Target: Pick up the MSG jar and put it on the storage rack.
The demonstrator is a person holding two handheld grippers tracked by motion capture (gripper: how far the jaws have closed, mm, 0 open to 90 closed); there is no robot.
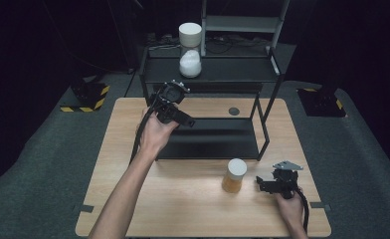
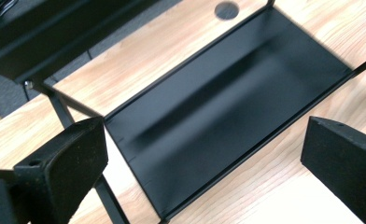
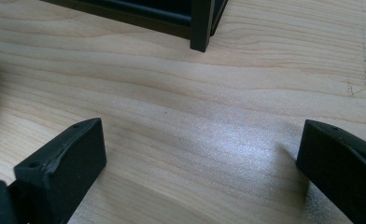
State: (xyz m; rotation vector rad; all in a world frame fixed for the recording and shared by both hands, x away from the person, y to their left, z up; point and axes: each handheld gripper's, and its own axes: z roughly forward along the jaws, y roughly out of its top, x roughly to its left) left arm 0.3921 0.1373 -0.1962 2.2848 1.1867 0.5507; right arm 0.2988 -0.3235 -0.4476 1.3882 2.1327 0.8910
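Note:
My left gripper [image 1: 185,121] is held up over the left end of the black shelf rack [image 1: 209,142], jaws wide apart and empty. In the left gripper view [image 2: 204,154] the rack's bare lower tray [image 2: 228,93] lies below the jaws. My right gripper [image 1: 260,183] rests low on the wooden table [image 1: 183,199] near the front right, open, just right of an amber jar with a white lid [image 1: 234,175]. In the right gripper view [image 3: 202,154] bare wood lies between the jaws and the rack's foot [image 3: 200,28] stands ahead.
A white-lidded jar of white stuff [image 1: 190,49] stands on the rack's top shelf [image 1: 233,69]. A round grey cable hole [image 1: 234,111] sits in the table behind the rack. Dark carpet surrounds the table; yellow-black striped bases [image 1: 86,97] stand at far left and right.

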